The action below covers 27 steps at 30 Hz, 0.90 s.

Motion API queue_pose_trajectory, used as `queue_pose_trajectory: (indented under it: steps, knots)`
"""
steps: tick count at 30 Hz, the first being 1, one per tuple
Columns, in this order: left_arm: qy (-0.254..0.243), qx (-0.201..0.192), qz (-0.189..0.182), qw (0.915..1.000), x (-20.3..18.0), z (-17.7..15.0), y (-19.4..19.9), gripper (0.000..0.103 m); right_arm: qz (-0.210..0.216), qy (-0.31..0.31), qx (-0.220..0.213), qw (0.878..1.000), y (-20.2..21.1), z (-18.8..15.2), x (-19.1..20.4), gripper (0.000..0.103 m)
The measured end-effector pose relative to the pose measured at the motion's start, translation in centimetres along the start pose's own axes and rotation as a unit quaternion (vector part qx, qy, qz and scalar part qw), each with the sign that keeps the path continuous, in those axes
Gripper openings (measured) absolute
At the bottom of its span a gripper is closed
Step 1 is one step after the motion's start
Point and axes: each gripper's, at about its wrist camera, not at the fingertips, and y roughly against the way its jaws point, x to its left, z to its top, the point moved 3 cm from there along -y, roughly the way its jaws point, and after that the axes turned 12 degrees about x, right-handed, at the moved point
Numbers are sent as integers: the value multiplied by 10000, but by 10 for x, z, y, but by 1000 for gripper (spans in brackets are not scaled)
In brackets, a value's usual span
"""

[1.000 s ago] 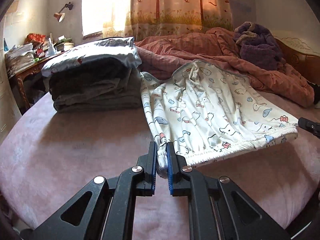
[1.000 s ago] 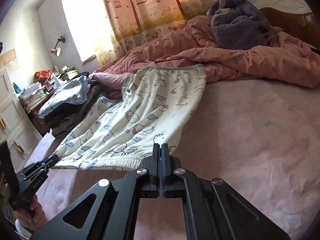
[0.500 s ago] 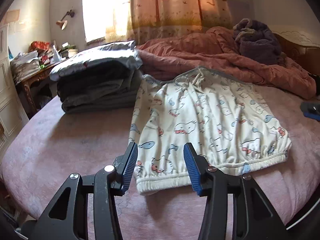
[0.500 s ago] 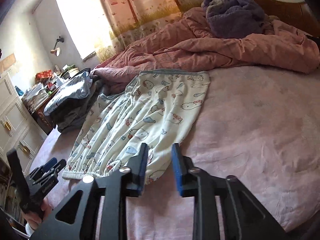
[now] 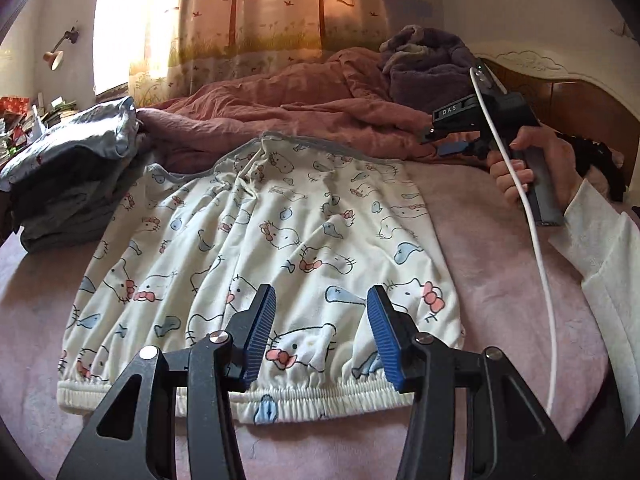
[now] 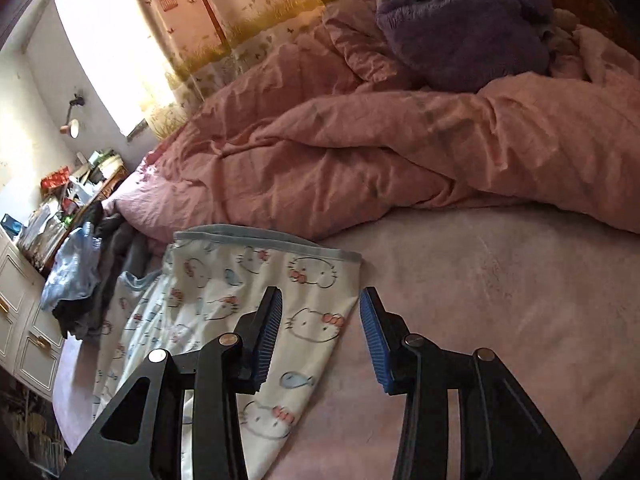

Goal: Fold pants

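- The left gripper (image 5: 322, 326) hangs over the near gathered cuffs of the pants (image 5: 260, 248), jaws apart, blue pads clear of the cloth; they have just been opening, nothing pinched between them.
- The right gripper (image 6: 320, 328) is spread too, having just opened, its left finger above the pants' right edge, its right finger over the bare pink bedsheet (image 6: 500, 280). Nothing held.
- The pants lie flat, folded in half, cat-and-fish print up, grey waistband at the far end, touching the rumpled pink quilt (image 6: 380, 140).
- Left of them sits a stack of folded clothes (image 5: 76, 184).
- A purple blanket (image 6: 460, 20) is heaped on the quilt, with a curtain (image 5: 280, 12) behind.
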Motion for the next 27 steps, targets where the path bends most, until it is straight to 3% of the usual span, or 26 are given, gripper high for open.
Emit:
queue_pose_trajectory:
  steps: [4, 8, 11, 12, 13, 14, 19, 23, 25, 27]
  knots:
    - [217, 225, -55, 9995, 7, -4, -21, 47, -42, 309, 351, 9989, -47, 22, -7, 43]
    - [404, 242, -212, 9987, 13, -7, -24, 47, -497, 702, 477, 9951, -76, 32, -9, 43]
    - [316, 181, -228, 9991, 8, -7, -22, 47, -295, 541, 479, 9969, -87, 38, -18, 42]
    - [219, 139, -293, 9992, 5, -7, -20, 47, -145, 552, 530, 9970, -90, 38, -18, 32]
    - [105, 85, -381, 9992, 1, -8, -16, 47, 55, 581, 646, 9962, -94, 37, -17, 10]
    - [-51, -5, -502, 9987, -4, -10, -10, 47, 203, 597, 702, 9955, -95, 36, -16, 4]
    - [-759, -298, -777, 9936, -32, -16, 25, 47, 94, 362, 33, 9993, -75, 43, -24, 4]
    - [-1041, -186, -461, 9933, -51, -17, 23, 47, -181, 32, -152, 9997, -67, 44, -35, 4]
    - [-1159, 188, -202, 9929, -59, -17, 5, 45, -273, -119, -216, 9993, -63, 43, -41, 4]
    - [-1185, 517, -223, 9913, -64, -18, -12, 40, -299, -286, -364, 9985, -55, 42, -47, 4]
